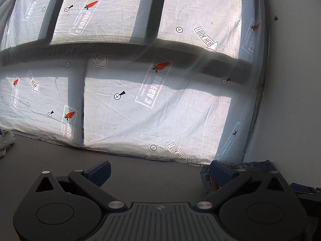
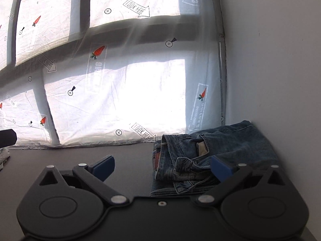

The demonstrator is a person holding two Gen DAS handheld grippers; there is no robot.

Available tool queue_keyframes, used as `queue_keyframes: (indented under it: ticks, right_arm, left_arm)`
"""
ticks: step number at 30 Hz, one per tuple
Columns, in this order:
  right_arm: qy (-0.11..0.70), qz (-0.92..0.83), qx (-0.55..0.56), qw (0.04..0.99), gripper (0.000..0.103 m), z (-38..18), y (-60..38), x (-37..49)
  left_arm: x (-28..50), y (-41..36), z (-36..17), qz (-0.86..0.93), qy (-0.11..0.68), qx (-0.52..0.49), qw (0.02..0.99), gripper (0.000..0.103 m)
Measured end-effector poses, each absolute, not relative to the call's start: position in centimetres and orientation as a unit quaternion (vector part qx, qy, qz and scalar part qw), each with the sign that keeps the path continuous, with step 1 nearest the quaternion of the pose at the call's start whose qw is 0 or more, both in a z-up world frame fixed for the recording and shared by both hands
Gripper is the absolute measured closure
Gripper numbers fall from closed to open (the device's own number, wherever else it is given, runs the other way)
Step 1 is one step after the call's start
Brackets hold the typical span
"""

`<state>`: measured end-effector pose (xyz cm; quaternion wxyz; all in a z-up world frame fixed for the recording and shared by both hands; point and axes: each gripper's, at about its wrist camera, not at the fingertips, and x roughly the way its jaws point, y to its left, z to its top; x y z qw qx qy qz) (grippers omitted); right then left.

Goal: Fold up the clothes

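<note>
The left tongs [image 1: 160, 172] stand wide, their blue pads [image 1: 100, 172] far apart with nothing between them, only bare dark desk [image 1: 140, 172]. The right tongs [image 2: 162, 168] are just as wide and hold nothing; in the right wrist view their right-hand pad overlaps the clothing behind it, and whether it touches cannot be told.

That clothing is a pair of blue jeans [image 2: 230, 140], folded into a thick bundle at the lower right of the right wrist frame, lying on the desk in the corner where the curtain [image 2: 120, 100] meets the white wall [image 2: 280, 60]. The waistband and zipper face the camera, and a pale pocket lining shows in a slit. In the left wrist view only a strip of the jeans [image 1: 254, 163] peeks out at the lower right, behind the right-hand pad.

At the left edge of both frames lies a bit of pale grey cloth [image 1: 6, 140]. The sunlit curtain, printed with carrots and "LOOK HERE" arrows, fills the upper part of each frame, a window's bars shadowed through it.
</note>
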<state>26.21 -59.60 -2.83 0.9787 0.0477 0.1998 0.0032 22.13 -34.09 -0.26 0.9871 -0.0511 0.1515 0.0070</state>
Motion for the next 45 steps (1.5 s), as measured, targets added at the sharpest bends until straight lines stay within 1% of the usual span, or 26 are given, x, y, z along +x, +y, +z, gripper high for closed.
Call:
queue_keyframes:
  ticks: [2, 5, 8, 14, 19, 26, 29, 35, 37, 41, 45]
  right_arm:
    - [0.212, 0.016, 0.045, 0.976, 0.000, -2.3, -57.1, 24.9]
    - [0.207, 0.029, 0.032, 0.977, 0.000, -2.0, -53.1, 22.6]
    - [0.214, 0.039, 0.050, 0.975, 0.000, -1.8, -49.2, 20.2]
    - [0.229, 0.032, 0.062, 0.971, 0.000, -1.4, -40.8, 15.0]
    - [0.245, 0.026, 0.083, 0.966, 0.000, -0.8, -34.5, 10.8]
    - [0.260, 0.020, 0.070, 0.963, 0.000, -0.2, -26.5, 4.9]
    - [0.274, 0.024, 0.070, 0.959, 0.000, -0.2, -24.0, 3.0]
    - [0.297, 0.036, 0.024, 0.954, 0.000, -0.7, -20.0, -0.9]
    - [0.303, 0.029, 0.010, 0.952, 0.000, -1.0, -19.2, -2.0]
    - [0.325, 0.034, 0.027, 0.945, 0.000, -1.6, -18.6, -3.7]
    - [0.318, 0.029, 0.008, 0.948, 0.000, -1.6, -17.9, -4.2]
  left_arm:
    - [20.4, -32.6, 0.3, 0.030, 0.149, -0.039, 0.988, 0.000]
    - [17.9, -29.1, 0.6, 0.041, 0.158, -0.047, 0.986, 0.000]
    - [15.9, -25.5, 0.6, 0.042, 0.169, -0.048, 0.983, 0.000]
    - [10.7, -17.8, 0.9, 0.029, 0.199, -0.023, 0.979, 0.000]
    - [6.7, -11.7, 1.5, 0.016, 0.220, -0.026, 0.975, 0.000]
    - [2.5, -4.9, 2.3, -0.009, 0.237, -0.022, 0.971, 0.000]
    - [0.8, -2.7, 2.3, -0.007, 0.250, -0.022, 0.968, 0.000]
    - [-1.9, 0.0, 1.7, 0.002, 0.275, -0.038, 0.961, 0.000]
    - [-2.5, 0.5, 1.4, 0.003, 0.281, -0.035, 0.959, 0.000]
    - [-3.8, 1.4, 1.2, 0.003, 0.286, -0.028, 0.958, 0.000]
    - [-4.4, 2.0, 0.9, 0.002, 0.294, -0.030, 0.955, 0.000]
